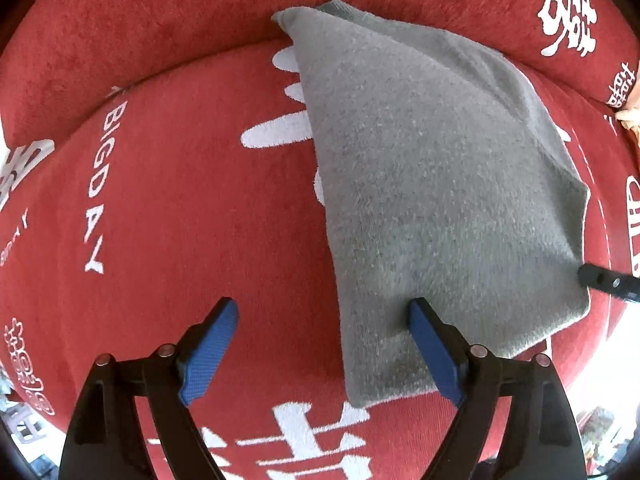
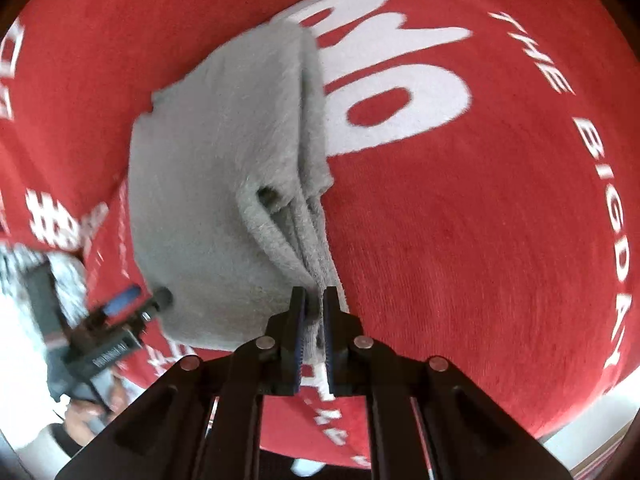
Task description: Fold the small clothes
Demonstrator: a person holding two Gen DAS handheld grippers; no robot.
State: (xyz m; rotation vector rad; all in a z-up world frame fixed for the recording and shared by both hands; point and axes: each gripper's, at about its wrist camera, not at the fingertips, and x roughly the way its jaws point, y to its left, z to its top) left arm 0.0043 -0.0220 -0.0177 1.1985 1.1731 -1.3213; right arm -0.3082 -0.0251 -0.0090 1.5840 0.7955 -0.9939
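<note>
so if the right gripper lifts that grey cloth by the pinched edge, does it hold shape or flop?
Likely flops: the grey cloth bunches into soft folds at the right gripper. Probably light, since a thin pinch holds it. Fuzzy nap suggests it drags on the red cover rather than sliding.

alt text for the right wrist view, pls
The right gripper is shut on a bunched edge of a folded grey fuzzy garment, its fingers pinching several layers. The garment lies on a red cloth printed with white lettering, including "THE BIG DAY". At lower left, blurred, the left gripper sits by the garment's other edge.
</note>
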